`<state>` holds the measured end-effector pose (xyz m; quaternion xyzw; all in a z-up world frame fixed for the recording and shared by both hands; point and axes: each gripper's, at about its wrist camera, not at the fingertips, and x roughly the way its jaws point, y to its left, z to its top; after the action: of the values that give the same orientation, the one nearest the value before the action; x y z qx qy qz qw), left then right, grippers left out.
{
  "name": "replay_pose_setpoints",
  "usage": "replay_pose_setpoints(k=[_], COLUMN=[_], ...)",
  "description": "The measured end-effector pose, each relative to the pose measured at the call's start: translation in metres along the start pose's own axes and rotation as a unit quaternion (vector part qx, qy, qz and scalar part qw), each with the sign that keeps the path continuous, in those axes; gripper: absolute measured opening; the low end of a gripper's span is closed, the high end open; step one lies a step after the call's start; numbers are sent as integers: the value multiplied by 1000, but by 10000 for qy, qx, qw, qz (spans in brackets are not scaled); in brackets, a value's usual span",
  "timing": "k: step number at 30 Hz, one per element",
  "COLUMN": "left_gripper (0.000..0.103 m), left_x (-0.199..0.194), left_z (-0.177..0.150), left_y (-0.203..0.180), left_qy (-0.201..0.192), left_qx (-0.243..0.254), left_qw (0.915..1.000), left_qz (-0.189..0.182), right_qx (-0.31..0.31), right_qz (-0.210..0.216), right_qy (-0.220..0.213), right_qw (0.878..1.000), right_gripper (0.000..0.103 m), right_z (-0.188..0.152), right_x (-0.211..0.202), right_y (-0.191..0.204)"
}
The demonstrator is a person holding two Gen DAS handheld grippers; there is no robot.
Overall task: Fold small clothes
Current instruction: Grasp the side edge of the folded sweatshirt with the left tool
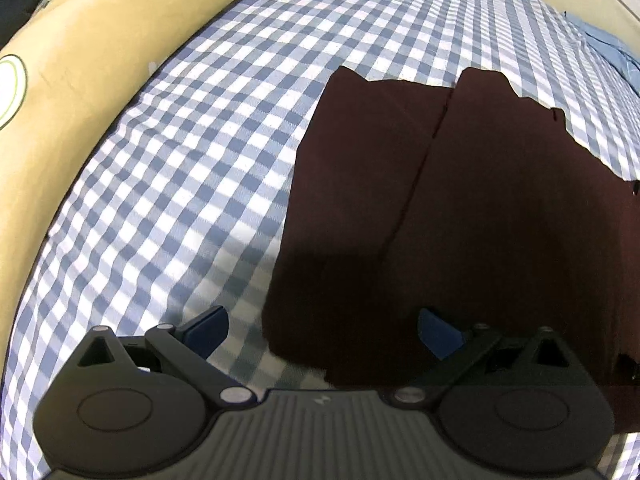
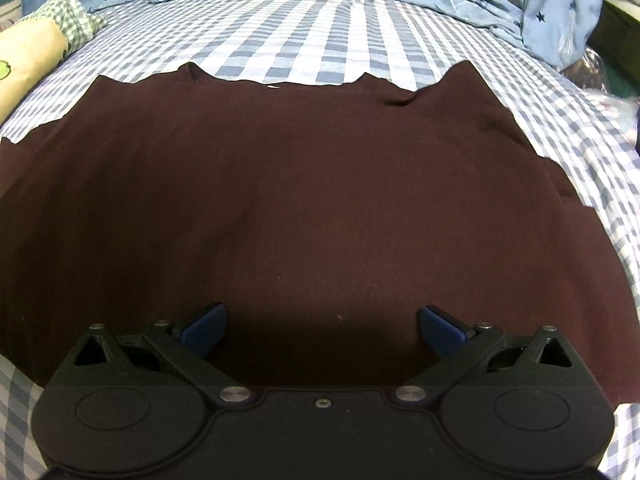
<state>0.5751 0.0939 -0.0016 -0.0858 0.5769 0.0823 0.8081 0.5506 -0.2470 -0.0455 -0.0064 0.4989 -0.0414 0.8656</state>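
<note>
Both grippers hang over a bed with their blue-tipped fingers spread wide and nothing between them. From its own camera, the right gripper sits directly above a dark maroon garment, which lies flat on the blue-and-white checked sheet and fills most of that view; its far edge is ragged, rising to two small peaks near the left and right corners. Both of that gripper's fingers sit over the cloth near its close edge, though whether they touch it cannot be told.

Seen from the left wrist, the left gripper straddles the garment's left edge: its left finger is over bare checked sheet, its right finger over the maroon fabric. A straight seam or fold line runs from the garment's far edge toward the gripper.

A yellow pillow lies along the left side of the bed, well apart from the garment. At the far end, light blue clothes with dark star prints are heaped, and a green checked cloth lies beside the pillow's end. None of these touch the maroon piece.
</note>
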Motion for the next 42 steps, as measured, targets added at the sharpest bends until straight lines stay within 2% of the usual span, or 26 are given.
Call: replay_pose_setpoints(k=[7,13,19,23,26,31,34,35,40,41,42], left_gripper=[102,103,103,96,99,99,82,72,43,34,10], left_x=[21,33,38,31,29,37,32,30,17,15,12], left_z=[7,4,6,6,10,20,21,20,17,17,17], left_y=[0,5,7,12,9,4,0,-3,-21,-25,-31], left_qy=[127,210,52,-224,-456,-418,-415,-415,-484,-495,-544], left_qx=[210,43,-70,-146,84,440,460,471,728,800,861], left_qw=[9995,9993,9993,9987,9985,9977,9970,9966,9954,9951,9947], left_qz=[-199,-312,-361,-429,-286,-288,-465,-528,-383,-314,-148], right_qx=[2,4,-18,-36,-54,-67,-62,-67,-54,-53,-60], right_qz=[6,10,-6,-7,-6,-3,-16,-19,-26,-30,-32], right_qy=[35,35,34,35,39,27,38,41,49,55,60], right_qw=[10000,10000,10000,10000,10000,10000,10000,10000,10000,10000,10000], right_gripper=[103,103,103,103,103,103,103,103,103,103,103], right_z=[1,0,-1,-1,-1,-1,-1,-1,0,0,0], right_x=[1,1,1,1,1,2,1,1,2,2,1], right_y=[1,0,1,1,1,1,2,2,3,3,3])
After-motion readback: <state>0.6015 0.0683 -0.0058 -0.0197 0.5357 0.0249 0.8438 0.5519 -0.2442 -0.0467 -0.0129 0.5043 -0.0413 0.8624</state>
